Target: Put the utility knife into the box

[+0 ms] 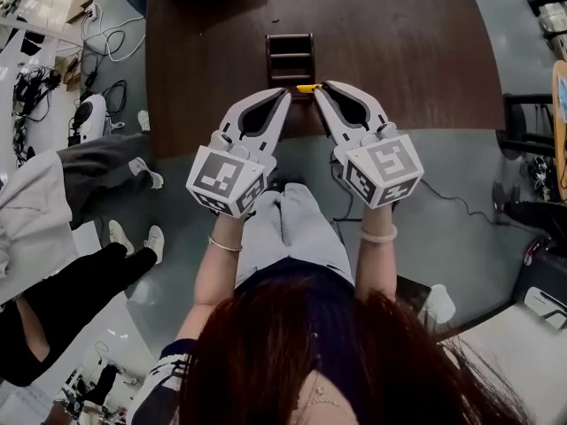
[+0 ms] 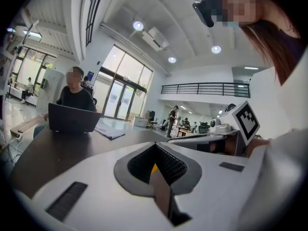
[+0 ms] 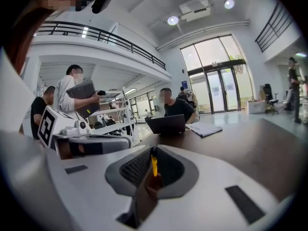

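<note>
A dark compartmented box point(image 1: 290, 57) stands on the brown table point(image 1: 407, 51). Just in front of it, a yellow utility knife point(image 1: 307, 88) lies level at the tip of my right gripper point(image 1: 321, 88), whose jaws are shut on it. In the right gripper view the utility knife point(image 3: 154, 165) shows as a thin yellow strip pinched at the jaw tips of the right gripper point(image 3: 153, 163). My left gripper point(image 1: 285, 95) is shut, its tip close beside the knife's left end. The left gripper point(image 2: 155, 163) shows a bit of yellow past its tips in its own view.
A person sits at a laptop point(image 2: 72, 118) at the table's far side, papers point(image 3: 204, 129) beside it. The table's near edge point(image 1: 221, 149) runs under my grippers. People's legs point(image 1: 97, 175) and cables point(image 1: 106, 38) are on the floor at left.
</note>
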